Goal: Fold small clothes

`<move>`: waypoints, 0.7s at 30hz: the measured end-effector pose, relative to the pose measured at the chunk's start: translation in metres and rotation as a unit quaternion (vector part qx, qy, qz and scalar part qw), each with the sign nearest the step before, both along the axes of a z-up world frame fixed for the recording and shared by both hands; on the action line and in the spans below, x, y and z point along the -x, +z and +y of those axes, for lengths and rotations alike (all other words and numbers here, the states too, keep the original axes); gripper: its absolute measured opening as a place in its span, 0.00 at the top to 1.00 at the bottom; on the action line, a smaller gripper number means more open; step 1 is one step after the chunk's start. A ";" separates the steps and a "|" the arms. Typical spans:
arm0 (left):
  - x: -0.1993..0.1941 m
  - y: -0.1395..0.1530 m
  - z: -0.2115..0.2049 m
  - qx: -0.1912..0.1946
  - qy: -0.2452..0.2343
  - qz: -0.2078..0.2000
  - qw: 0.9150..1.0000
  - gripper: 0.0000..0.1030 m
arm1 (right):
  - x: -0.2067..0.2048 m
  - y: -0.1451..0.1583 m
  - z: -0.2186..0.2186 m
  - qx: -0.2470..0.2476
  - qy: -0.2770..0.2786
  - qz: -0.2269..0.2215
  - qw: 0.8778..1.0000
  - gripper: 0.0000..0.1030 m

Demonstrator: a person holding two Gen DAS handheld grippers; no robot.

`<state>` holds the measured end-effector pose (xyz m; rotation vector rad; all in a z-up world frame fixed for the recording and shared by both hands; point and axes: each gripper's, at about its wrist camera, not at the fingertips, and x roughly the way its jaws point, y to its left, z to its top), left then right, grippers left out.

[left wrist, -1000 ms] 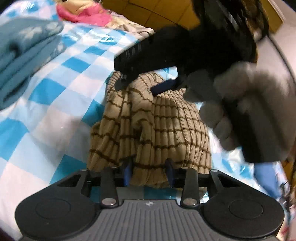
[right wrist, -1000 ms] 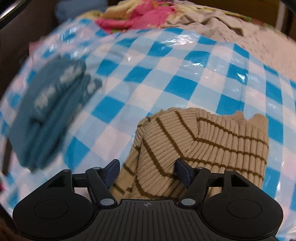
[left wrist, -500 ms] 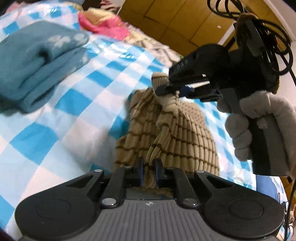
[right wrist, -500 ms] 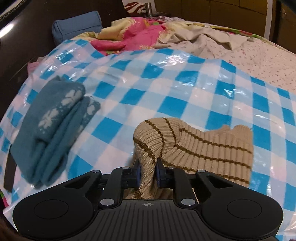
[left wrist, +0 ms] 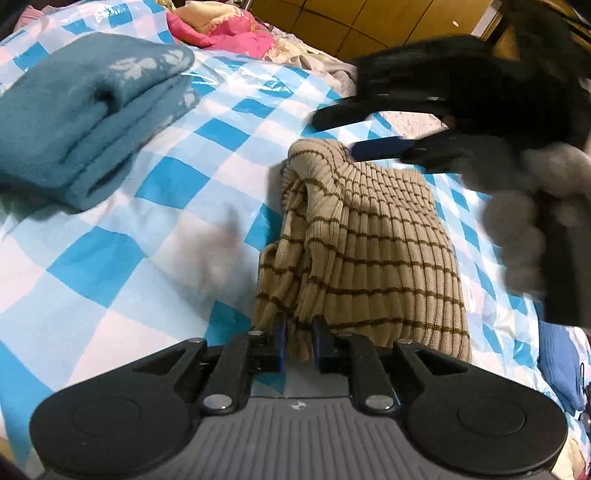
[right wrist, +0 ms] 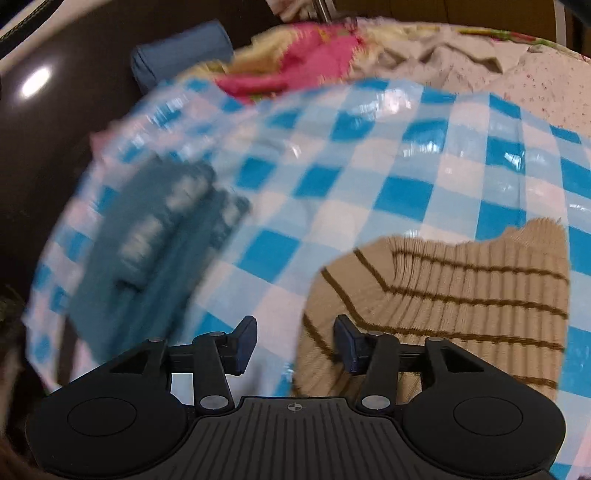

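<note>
A tan ribbed sweater with brown stripes lies folded on the blue-and-white checked sheet. My left gripper is shut on the sweater's near edge. My right gripper is open and empty, its right finger over the sweater's corner. In the left wrist view the right gripper, blurred and held by a gloved hand, hovers at the sweater's far end.
A folded teal knit with white flower marks lies to the left, also in the right wrist view. A pink and yellow cloth pile and a blue roll lie beyond. Wooden cabinets stand behind.
My right gripper has opened and let go of the sweater fold, which has dropped back onto the sheet. My left gripper stays shut on the near edge.
</note>
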<state>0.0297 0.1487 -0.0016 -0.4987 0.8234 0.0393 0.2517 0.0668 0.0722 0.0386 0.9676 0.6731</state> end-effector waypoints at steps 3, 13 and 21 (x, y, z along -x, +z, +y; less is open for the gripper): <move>0.003 0.010 0.001 -0.016 0.008 -0.018 1.000 0.74 | 0.015 0.021 -0.044 -0.025 -0.018 -0.026 0.999 0.53; -0.048 0.021 -0.035 -0.080 -0.059 -0.055 0.994 0.74 | 0.080 -0.027 -0.143 -0.024 -0.081 0.028 0.996 0.50; -0.078 -0.007 -0.028 -0.107 -0.062 0.031 0.992 0.75 | 0.097 -0.069 -0.136 -0.043 -0.074 0.074 0.994 0.70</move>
